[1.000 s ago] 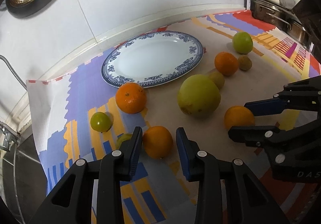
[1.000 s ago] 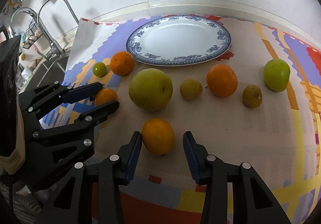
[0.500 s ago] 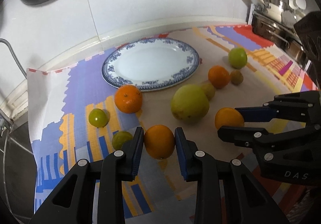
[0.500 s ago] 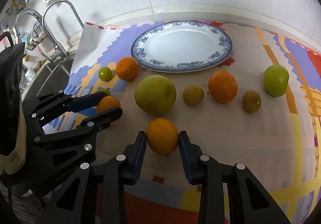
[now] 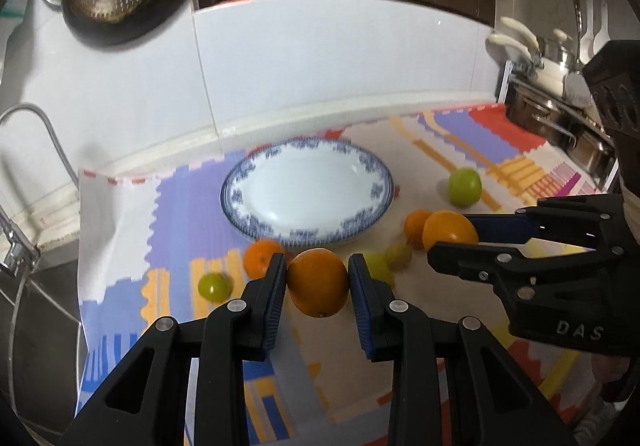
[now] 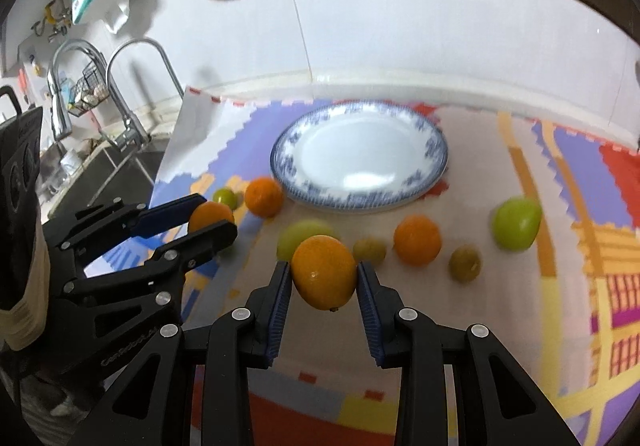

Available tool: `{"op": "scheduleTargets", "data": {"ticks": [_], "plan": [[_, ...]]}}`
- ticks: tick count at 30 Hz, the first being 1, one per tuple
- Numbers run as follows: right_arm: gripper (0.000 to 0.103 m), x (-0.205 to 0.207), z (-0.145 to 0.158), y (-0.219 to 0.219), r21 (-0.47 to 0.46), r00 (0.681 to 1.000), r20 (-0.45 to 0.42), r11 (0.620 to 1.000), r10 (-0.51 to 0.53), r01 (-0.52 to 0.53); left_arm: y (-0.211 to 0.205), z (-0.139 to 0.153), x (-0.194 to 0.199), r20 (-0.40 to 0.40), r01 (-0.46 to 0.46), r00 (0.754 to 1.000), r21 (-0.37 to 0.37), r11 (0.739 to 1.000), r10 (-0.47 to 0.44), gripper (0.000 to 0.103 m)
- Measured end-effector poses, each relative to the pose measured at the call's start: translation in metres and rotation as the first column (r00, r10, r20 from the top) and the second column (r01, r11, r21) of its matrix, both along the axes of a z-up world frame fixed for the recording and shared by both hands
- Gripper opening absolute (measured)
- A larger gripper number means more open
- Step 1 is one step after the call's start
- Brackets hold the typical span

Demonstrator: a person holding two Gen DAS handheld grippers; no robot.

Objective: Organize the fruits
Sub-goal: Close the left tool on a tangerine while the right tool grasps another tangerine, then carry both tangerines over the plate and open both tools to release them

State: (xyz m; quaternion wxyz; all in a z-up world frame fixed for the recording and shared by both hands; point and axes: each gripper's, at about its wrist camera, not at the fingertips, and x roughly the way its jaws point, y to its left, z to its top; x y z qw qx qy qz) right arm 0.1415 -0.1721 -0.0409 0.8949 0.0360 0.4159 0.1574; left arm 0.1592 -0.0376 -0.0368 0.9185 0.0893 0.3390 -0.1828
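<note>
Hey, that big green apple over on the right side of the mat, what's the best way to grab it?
Take the green apple across its widest middle, coming down from above and slightly in front. It sits alone on the mat, clear of the small brownish fruit and the orange, so there is room on both flanks. Both tongs already hold oranges, so one must unload first.

Oranges (image 6: pixel 323 272): four. Green fruits (image 6: pixel 516 223): five. Plate (image 6: pixel 360 158): one.
</note>
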Motion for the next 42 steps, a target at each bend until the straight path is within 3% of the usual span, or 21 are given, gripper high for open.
{"op": "scheduleTargets", "data": {"ticks": [7, 16, 21, 28, 36, 42], "plan": [[0.035, 0.028, 0.021, -0.01, -0.007, 0.998, 0.069, 1.0, 0.013, -0.013, -0.005, 0.02, 0.029, 0.032, -0.009, 0.999, -0.027, 1.0, 0.01, 0.032], [0.034, 0.101, 0.025, -0.014, -0.009, 0.999, 0.045, 0.999, 0.031, -0.031, -0.013, 0.02, 0.098, -0.043, -0.013, 0.999, -0.042, 0.999, 0.012, 0.032], [0.035, 0.144, 0.011, -0.018, -0.012, 1.0, -0.01, 1.0, 0.009, -0.009, -0.014, 0.005, 0.136, -0.114, -0.024, 0.993, -0.051, 0.998, 0.018, 0.032], [0.035, 0.195, -0.028, -0.022, 0.005, 0.988, -0.151, 1.0, -0.015, 0.015, -0.018, -0.027, 0.186, -0.244, -0.05, 0.969, -0.05, 0.997, 0.037, 0.032], [0.035, 0.218, -0.053, -0.016, -0.012, 0.98, -0.201, 1.0, -0.005, 0.003, -0.027, -0.054, 0.214, -0.335, -0.044, 0.942, -0.03, 0.999, 0.031, 0.032], [0.035, 0.224, -0.062, -0.018, -0.016, 0.975, -0.221, 1.0, -0.01, 0.006, -0.03, -0.058, 0.221, -0.349, -0.051, 0.936, -0.02, 0.999, 0.041, 0.032]]}}
